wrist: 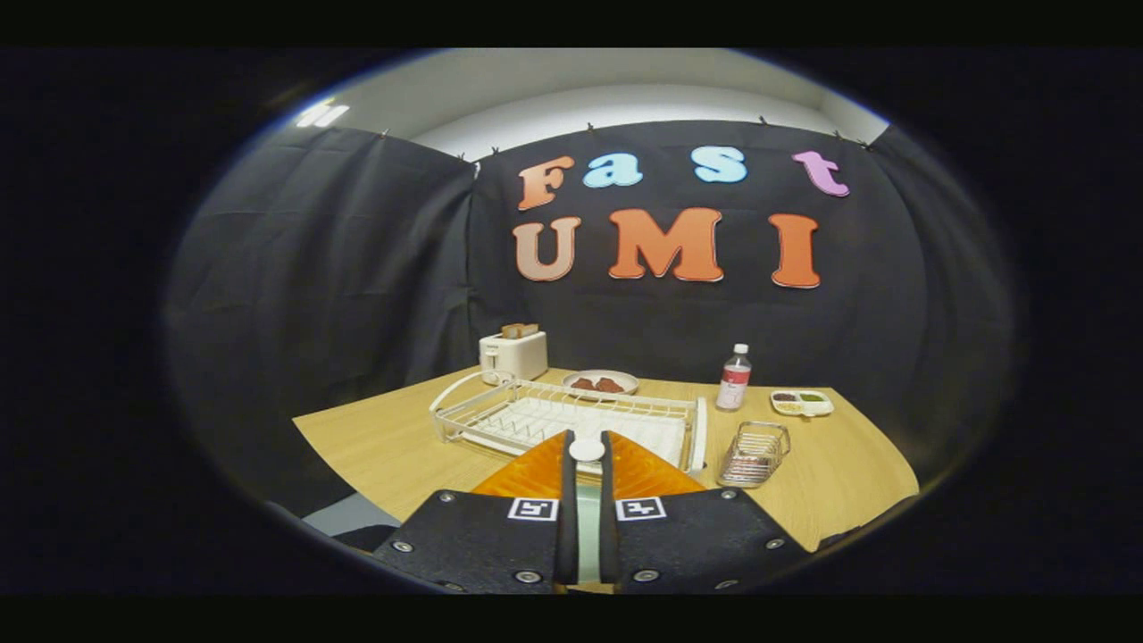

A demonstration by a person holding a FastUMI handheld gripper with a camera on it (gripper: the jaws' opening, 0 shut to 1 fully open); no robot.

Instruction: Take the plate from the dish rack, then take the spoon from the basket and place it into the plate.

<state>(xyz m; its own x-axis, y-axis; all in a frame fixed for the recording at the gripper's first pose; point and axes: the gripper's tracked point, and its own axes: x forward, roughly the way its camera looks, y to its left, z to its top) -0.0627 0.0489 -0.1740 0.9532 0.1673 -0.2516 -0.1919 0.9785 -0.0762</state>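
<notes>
Gripper view: a pale, thin-edged plate [587, 449], seen edge-on, is pinched between the fingers of the gripper [587, 460]. Beyond lies the white wire dish rack [500, 415]; at two o'clock, the small wire basket [755, 453]. Plate-taking is judged underway; setting it down comes next.

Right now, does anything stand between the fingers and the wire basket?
Nothing on the table: the basket sits just ahead and right of the gripper, beside the dish rack. But its fingers are shut on what looks like the plate, edge-on.
</notes>
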